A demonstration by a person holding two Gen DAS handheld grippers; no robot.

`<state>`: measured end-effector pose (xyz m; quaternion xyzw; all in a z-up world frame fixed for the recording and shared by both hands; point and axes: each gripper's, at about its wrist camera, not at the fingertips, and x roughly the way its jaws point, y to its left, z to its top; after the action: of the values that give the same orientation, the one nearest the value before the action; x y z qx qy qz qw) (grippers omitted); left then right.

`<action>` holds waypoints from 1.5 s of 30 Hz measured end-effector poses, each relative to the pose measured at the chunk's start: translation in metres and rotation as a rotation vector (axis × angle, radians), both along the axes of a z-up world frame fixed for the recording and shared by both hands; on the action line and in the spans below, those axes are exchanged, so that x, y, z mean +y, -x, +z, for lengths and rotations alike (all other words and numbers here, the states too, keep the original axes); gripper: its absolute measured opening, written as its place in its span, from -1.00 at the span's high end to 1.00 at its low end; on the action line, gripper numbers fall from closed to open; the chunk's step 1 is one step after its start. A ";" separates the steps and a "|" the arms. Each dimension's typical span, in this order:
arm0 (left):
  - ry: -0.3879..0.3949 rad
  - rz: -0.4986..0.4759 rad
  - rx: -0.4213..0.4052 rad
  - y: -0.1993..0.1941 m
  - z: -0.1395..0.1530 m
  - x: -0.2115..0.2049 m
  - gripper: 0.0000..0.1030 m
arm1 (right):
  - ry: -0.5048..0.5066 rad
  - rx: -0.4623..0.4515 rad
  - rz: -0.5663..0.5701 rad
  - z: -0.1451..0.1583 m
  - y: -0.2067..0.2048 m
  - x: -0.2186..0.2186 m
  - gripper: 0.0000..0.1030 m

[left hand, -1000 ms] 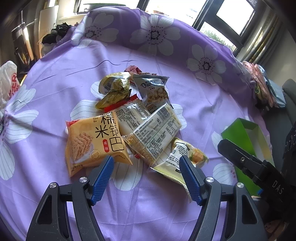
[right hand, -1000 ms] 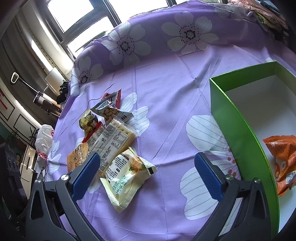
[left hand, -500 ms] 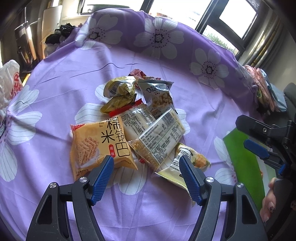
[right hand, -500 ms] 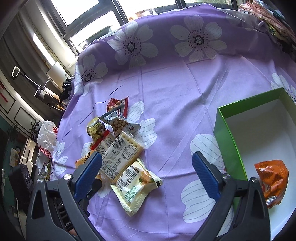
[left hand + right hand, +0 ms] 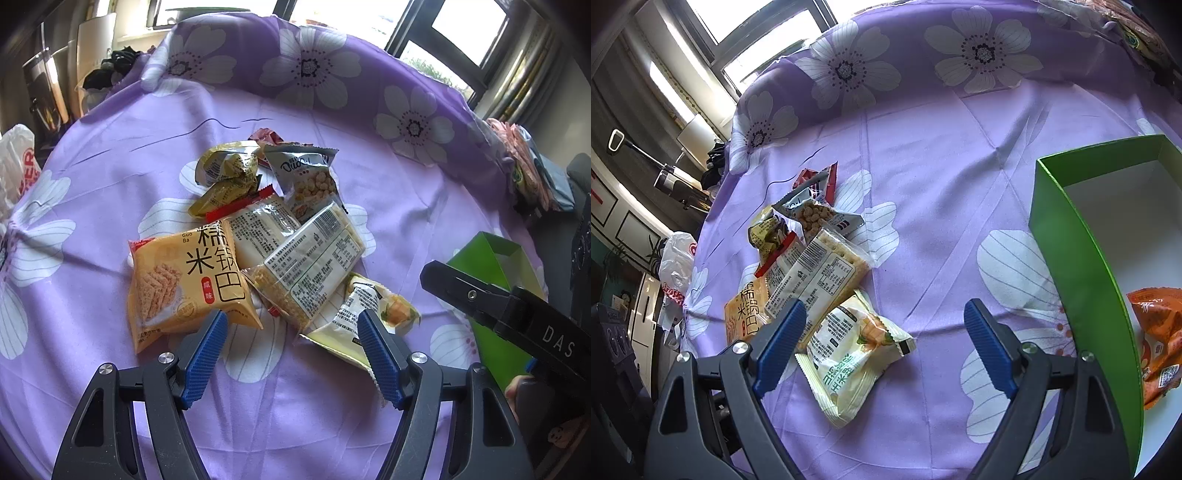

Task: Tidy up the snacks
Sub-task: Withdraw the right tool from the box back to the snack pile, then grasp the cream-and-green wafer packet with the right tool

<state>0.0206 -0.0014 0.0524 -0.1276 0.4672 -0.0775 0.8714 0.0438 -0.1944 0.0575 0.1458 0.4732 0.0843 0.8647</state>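
A heap of snack packets lies on the purple flowered cloth. In it are an orange cracker packet [image 5: 184, 284], a clear cracker sleeve [image 5: 310, 266], a grey nut bag [image 5: 306, 177] and a pale yellow-green packet [image 5: 362, 317] [image 5: 857, 350]. My left gripper [image 5: 291, 332] hovers open just in front of the heap, with nothing between its blue fingers. My right gripper [image 5: 882, 332] is above the pale yellow-green packet; its jaws are closing and the pads stand clear of the packet. A green box [image 5: 1071, 251] at the right holds an orange snack bag [image 5: 1156, 339].
The right gripper's black arm [image 5: 509, 317] crosses the left wrist view before the green box [image 5: 491, 258]. A white plastic bag [image 5: 677, 266] hangs off the cloth's left edge. Clothes [image 5: 532, 173] are piled at the far right, and windows line the back.
The right gripper has swung left from the green box towards the snack heap, and its fingers have narrowed. In the left wrist view its arm has come back in low at the right. The left gripper kept still.
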 end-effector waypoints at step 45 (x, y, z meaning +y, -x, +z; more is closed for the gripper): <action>0.037 -0.091 0.083 0.004 -0.025 -0.043 0.24 | -0.162 0.178 0.137 -0.044 -0.016 0.011 0.18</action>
<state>0.0170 -0.0443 0.0271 -0.1258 0.5065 -0.1203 0.8445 0.0598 -0.1831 0.0132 0.1894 0.5485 0.1680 0.7969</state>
